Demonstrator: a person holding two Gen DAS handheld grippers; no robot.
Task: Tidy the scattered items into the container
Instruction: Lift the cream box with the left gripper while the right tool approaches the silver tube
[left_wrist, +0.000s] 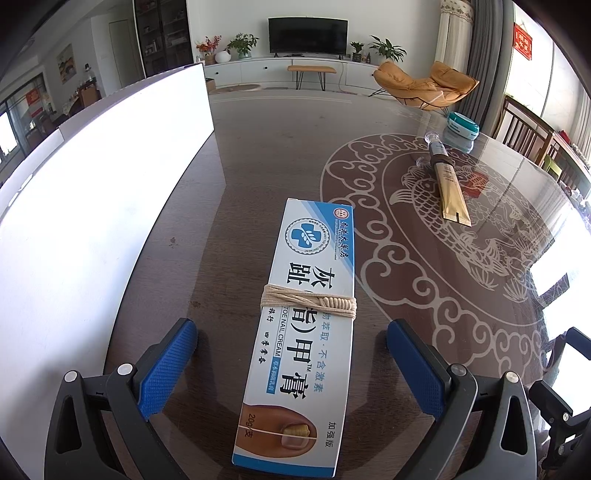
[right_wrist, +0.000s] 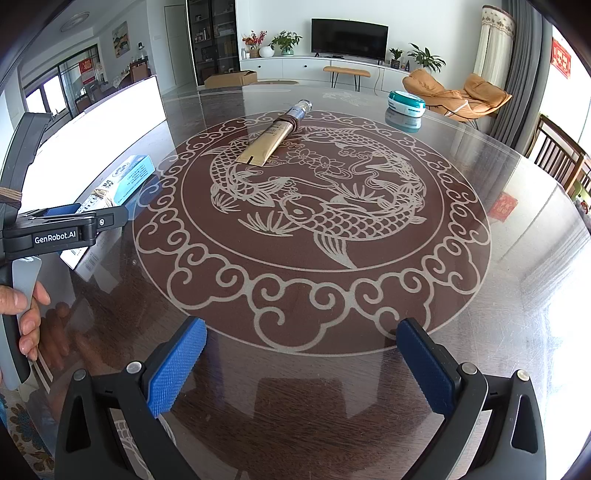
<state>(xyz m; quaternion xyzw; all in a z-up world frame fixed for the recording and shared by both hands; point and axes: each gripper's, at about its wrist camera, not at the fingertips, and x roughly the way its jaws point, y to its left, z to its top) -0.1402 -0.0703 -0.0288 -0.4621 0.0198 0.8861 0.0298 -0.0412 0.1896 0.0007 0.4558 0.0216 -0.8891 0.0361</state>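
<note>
A blue and white nail cream box (left_wrist: 306, 325) tied with beige cord lies flat on the dark glass table, lengthwise between the fingers of my open left gripper (left_wrist: 291, 339), which do not touch it. The box also shows in the right wrist view (right_wrist: 122, 181). A gold tube (left_wrist: 448, 184) with a clear cap lies further right; it also shows in the right wrist view (right_wrist: 275, 136). A teal and white round tin (left_wrist: 461, 125) sits beyond it, and shows in the right wrist view (right_wrist: 406, 103). The white container (left_wrist: 92, 192) stands at the left. My right gripper (right_wrist: 301, 347) is open and empty.
The round table has a fish pattern (right_wrist: 314, 192) under glass. The left gripper's body (right_wrist: 55, 232) and the hand holding it show at the left of the right wrist view. Wooden chairs (right_wrist: 561, 155) stand at the table's right edge.
</note>
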